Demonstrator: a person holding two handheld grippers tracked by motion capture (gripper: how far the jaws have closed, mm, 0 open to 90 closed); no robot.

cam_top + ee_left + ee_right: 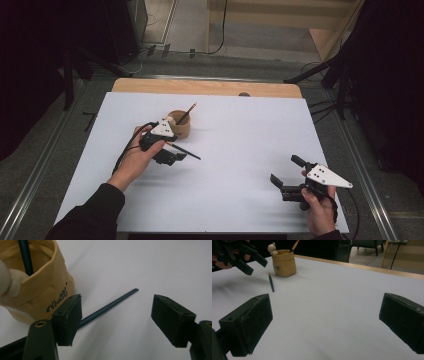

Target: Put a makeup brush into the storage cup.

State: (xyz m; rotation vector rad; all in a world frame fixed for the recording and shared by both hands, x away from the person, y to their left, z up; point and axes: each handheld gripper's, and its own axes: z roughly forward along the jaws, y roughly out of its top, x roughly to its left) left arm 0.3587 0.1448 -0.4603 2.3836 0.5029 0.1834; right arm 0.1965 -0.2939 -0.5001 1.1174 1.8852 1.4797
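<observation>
Dark pencil (110,305) lies flat on the white counter (240,150), just beside the tan pen holder (179,125), which already carries another pencil (186,115) upright. Left tongs (172,156) are low over the loose pencil, jaws spread either side of its shaft; the pads are not pressing on it. Likely lining up a pick to put it in the holder. Right tongs (285,175) rest well apart near the counter's front right, jaws wide, nothing between them, apparently parked clear of the work.

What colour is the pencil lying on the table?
Dark blue pencil; the left gripper view shows it best.
</observation>
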